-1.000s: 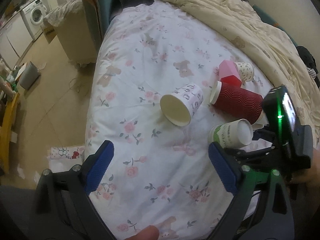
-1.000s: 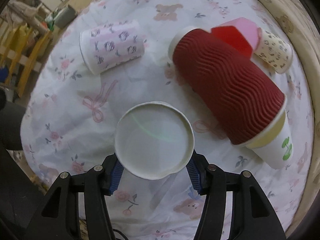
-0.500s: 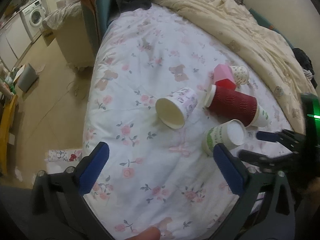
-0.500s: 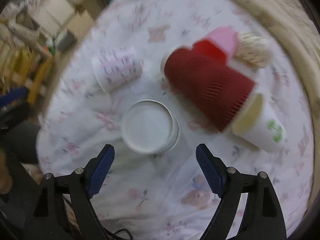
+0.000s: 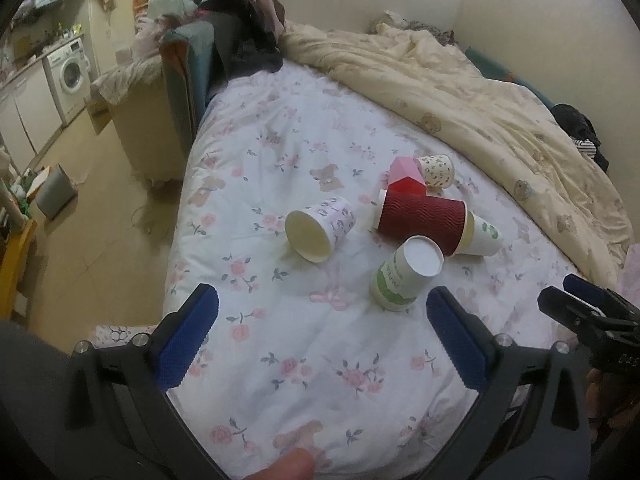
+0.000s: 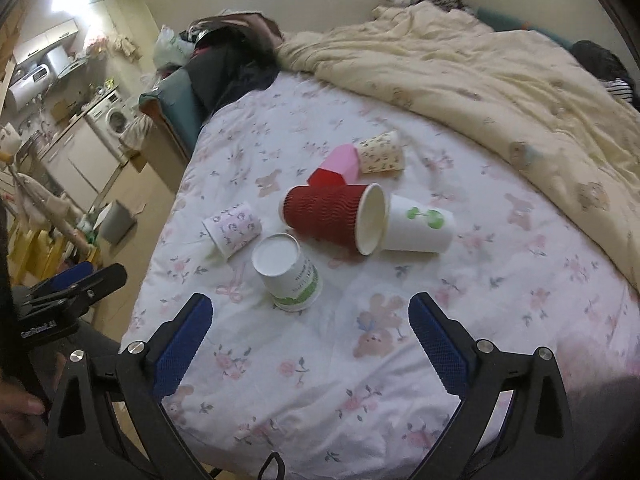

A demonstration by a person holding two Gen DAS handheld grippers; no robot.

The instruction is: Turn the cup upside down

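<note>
Across the floral white bedsheet (image 5: 280, 152) a cream quilt (image 5: 480, 92) is heaped along the far right side. Near the middle lies a cluster of paper cups: a ribbed dark red paper cup (image 6: 326, 214) on its side, with a white cup bearing green dots (image 6: 420, 228) at its mouth, and a white cup with purple print (image 5: 320, 228) lying to its left. Just in front, the white paper cup with green lettering (image 6: 288, 272) stands upside down, base up, touching neither tool. Both the left gripper (image 5: 320, 344) and the right gripper (image 6: 308, 340) hover nearer than it, blue-padded jaws spread wide and holding nothing. Farthest sit a pink faceted cup (image 5: 404, 168) and a small speckled cup (image 5: 438, 168).
</note>
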